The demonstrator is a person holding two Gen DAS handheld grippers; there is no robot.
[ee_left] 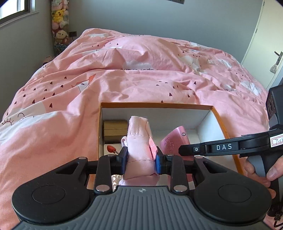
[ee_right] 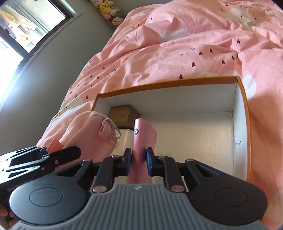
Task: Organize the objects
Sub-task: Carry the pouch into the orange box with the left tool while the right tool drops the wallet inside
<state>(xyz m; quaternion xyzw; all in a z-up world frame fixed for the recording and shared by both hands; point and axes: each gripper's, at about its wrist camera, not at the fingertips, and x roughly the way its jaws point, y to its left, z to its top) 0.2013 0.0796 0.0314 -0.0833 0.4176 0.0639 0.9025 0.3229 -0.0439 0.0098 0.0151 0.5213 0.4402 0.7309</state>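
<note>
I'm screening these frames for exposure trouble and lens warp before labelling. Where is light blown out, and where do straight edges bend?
Right wrist view: the window at left is blown out to white; the orange-rimmed white cardboard box bows at its right rim. Left wrist view: evenly lit, no glare; the white door edge curves; the dark frame corners are the lens vignette.

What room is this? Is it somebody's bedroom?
Most likely a bedroom. A bed with a pink duvet fills the view, soft toys are stacked in the corner by the window, and a door stands at the side.
</note>
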